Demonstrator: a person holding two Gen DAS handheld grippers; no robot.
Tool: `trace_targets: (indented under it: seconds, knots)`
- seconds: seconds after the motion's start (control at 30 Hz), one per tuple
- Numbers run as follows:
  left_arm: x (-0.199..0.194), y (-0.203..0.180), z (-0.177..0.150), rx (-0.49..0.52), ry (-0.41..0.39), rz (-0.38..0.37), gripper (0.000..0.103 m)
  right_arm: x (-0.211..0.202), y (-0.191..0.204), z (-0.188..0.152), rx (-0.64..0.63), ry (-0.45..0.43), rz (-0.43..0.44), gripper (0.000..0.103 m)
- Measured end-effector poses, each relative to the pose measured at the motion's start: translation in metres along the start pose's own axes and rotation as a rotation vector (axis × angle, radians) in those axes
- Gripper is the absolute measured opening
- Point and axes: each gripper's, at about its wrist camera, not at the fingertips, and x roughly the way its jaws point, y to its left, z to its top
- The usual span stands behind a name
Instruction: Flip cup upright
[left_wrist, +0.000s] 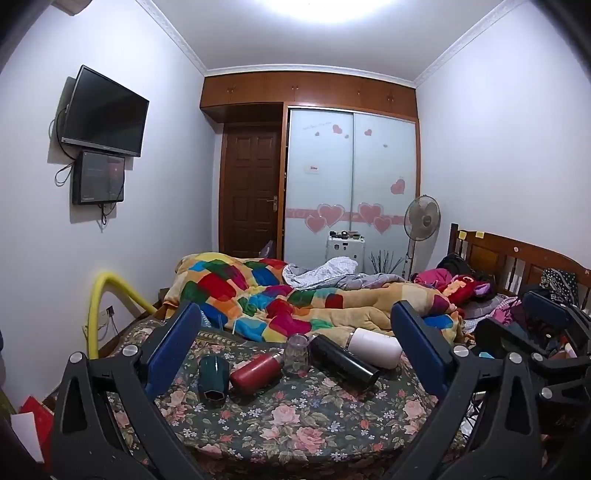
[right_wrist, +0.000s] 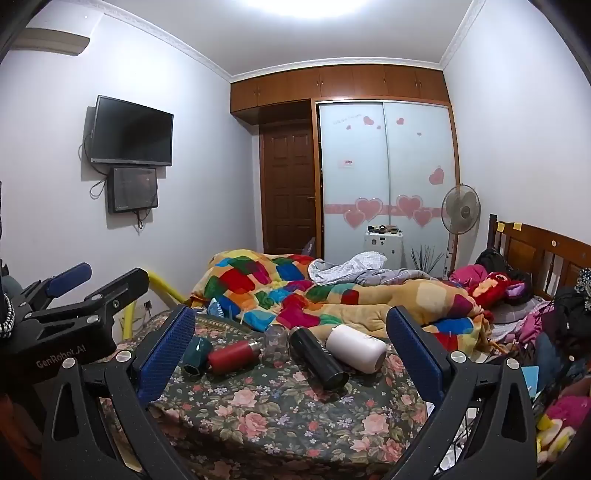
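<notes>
Cups lying on floral bedspread (left_wrist: 295, 424), green cup (left_wrist: 213, 376) nearest left fingers (left_wrist: 170, 347), both grippers wide open, empty.

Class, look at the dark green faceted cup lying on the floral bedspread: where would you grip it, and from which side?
Grip the dark green faceted cup across its middle, coming from above. It lies on its side, mouth toward the camera, so its flat facets offer opposing surfaces. Both tongs stand open.
</notes>
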Motion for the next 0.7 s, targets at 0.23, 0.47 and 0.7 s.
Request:
trace_targets:
  seconds: [0.23,0.47,0.7]
  knots:
    - [0.0003,-0.0024,0.0022,0.029,0.017,-0.017,0.103,0.0004,0.0006,-0.0001,0.0,0.012,0.001,0.103]
    - [-0.002,-0.0005,0.0016,0.021,0.006,-0.016,0.103,-0.0008,0.001,-0.0009,0.002,0.015,0.001,0.103]
    - [-0.0028,-0.0023,0.0031,0.02,0.005,-0.016,0.103,0.0011,-0.0009,-0.0021,0.006,0.017,0.003,0.103]
